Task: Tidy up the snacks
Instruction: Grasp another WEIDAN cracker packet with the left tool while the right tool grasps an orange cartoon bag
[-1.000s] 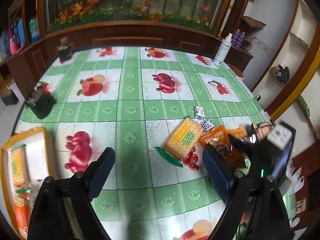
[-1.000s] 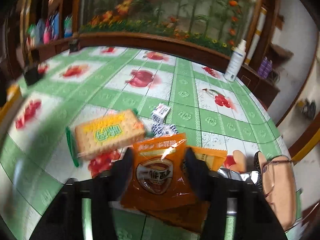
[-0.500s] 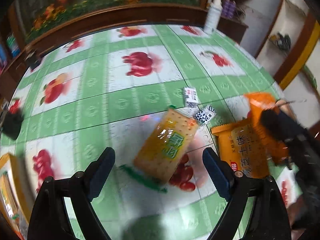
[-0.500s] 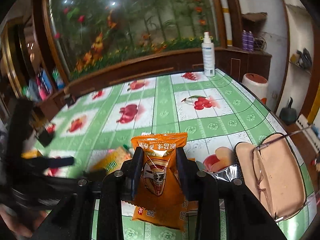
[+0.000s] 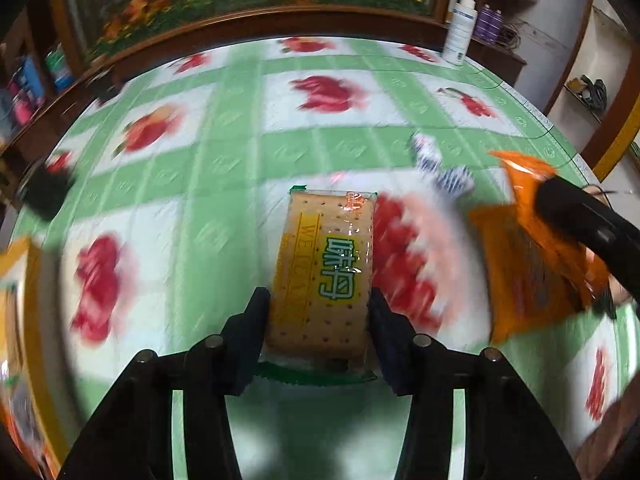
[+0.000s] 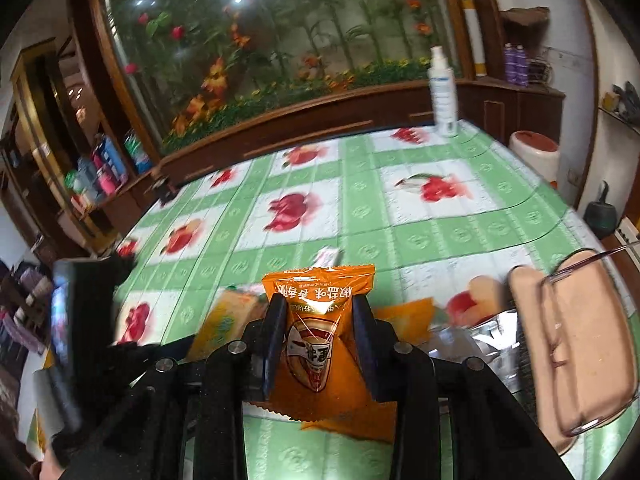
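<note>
My left gripper (image 5: pixel 318 312) has its fingers against both long sides of the yellow cracker packet (image 5: pixel 324 268), which lies on the green fruit-print tablecloth (image 5: pixel 224 160). My right gripper (image 6: pixel 320 316) is shut on an orange snack bag (image 6: pixel 320 340) and holds it above the table; it shows at the right of the left wrist view (image 5: pixel 532 200). A second orange bag (image 5: pixel 520 276) lies flat under it. Two small blue-and-white packets (image 5: pixel 440 168) lie just beyond the crackers.
A yellow-rimmed tray (image 5: pixel 20 300) with packets sits at the table's left edge. A tan glasses case with spectacles (image 6: pixel 576 340) lies at the right. A white spray bottle (image 6: pixel 442 92) stands at the far right edge. A black object (image 5: pixel 44 194) sits far left.
My left gripper moved onto the cracker packet and closed its fingers against its sides. My right gripper lifted the orange bag higher off the table.
</note>
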A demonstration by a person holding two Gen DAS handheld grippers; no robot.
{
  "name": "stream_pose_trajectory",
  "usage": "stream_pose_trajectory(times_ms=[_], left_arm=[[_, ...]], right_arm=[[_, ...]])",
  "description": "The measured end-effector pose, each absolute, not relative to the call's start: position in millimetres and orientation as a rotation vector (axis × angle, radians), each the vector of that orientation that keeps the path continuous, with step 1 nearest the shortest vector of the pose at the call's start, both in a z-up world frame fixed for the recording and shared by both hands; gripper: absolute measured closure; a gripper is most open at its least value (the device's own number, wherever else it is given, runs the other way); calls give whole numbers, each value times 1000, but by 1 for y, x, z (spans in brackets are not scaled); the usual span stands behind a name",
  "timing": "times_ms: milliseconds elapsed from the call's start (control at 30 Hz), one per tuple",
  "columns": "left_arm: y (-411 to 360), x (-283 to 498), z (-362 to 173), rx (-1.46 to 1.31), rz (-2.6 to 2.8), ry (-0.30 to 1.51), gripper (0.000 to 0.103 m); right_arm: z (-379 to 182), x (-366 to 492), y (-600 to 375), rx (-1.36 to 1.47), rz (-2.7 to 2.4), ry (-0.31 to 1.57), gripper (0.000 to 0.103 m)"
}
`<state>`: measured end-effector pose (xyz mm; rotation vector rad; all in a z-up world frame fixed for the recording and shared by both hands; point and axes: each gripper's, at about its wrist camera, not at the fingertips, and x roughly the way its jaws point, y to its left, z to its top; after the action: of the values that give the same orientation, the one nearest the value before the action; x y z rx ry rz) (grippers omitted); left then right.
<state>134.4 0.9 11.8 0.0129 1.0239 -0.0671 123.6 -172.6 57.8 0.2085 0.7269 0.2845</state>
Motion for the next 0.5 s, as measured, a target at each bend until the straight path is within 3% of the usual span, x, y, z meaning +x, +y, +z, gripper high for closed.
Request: stream_pose_trajectory(times_ms=[500], left_arm=[[30,97,5,1,-14,889,53]], right_arm=[[12,122,-109,16,351,870,67]])
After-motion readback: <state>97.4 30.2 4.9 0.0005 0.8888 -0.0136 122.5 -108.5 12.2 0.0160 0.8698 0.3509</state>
